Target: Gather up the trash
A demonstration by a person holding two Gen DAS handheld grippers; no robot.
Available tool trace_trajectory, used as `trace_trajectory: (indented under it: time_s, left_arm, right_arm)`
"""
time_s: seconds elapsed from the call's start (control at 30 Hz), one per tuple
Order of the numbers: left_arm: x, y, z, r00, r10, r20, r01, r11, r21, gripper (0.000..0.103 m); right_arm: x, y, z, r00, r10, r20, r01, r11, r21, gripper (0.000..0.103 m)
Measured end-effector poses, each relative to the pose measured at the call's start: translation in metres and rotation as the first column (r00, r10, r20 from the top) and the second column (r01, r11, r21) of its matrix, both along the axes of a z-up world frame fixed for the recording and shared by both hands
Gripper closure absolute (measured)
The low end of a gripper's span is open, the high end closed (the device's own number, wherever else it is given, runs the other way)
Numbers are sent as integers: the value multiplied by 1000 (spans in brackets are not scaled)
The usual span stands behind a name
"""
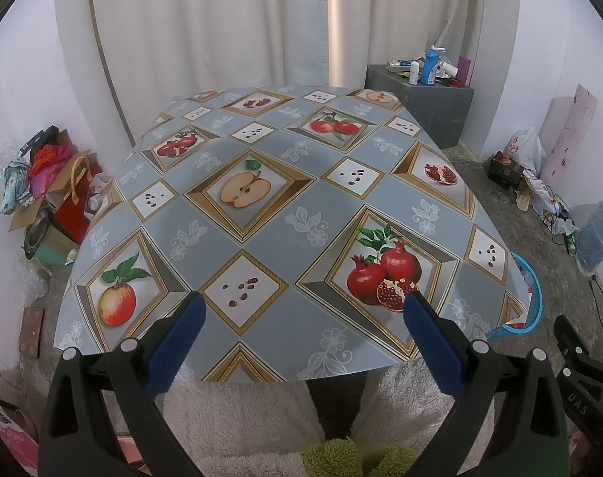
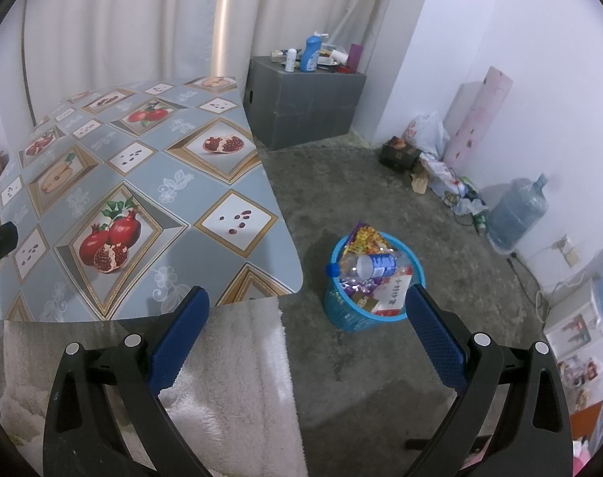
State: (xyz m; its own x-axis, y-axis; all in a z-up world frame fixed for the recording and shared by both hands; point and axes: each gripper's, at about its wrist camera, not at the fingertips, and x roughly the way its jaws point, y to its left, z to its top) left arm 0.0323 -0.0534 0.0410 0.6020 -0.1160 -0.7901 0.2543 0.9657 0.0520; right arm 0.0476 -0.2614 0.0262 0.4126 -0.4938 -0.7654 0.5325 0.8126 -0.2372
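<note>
Fruit-patterned oilcloth covers the counter (image 1: 261, 206), which looks bare of litter. Trash sits in the blue basket (image 2: 371, 310) on the floor, right. Both grippers, left (image 1: 301, 318) and right (image 2: 307, 314), gape wide, empty; scan edges before finishing.

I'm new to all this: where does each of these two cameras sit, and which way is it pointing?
Left wrist: sits on the left gripper, looking along its open blue fingers over the table; the right gripper's black frame shows at the right edge.
Right wrist: sits on the right gripper, looking down past the table corner at the blue basket of trash on the floor.
Shared: table, basket, grey box, water jug.
</note>
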Motion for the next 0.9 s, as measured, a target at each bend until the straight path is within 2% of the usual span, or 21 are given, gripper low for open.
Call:
trace_trajectory:
  time_s: [0.9]
  left_arm:
    - [-2,-2,0,1000,2,1,-2,1000,1,6]
  right_arm:
    - [0,-1,-1,1000,-3,3,3,1000,4,8]
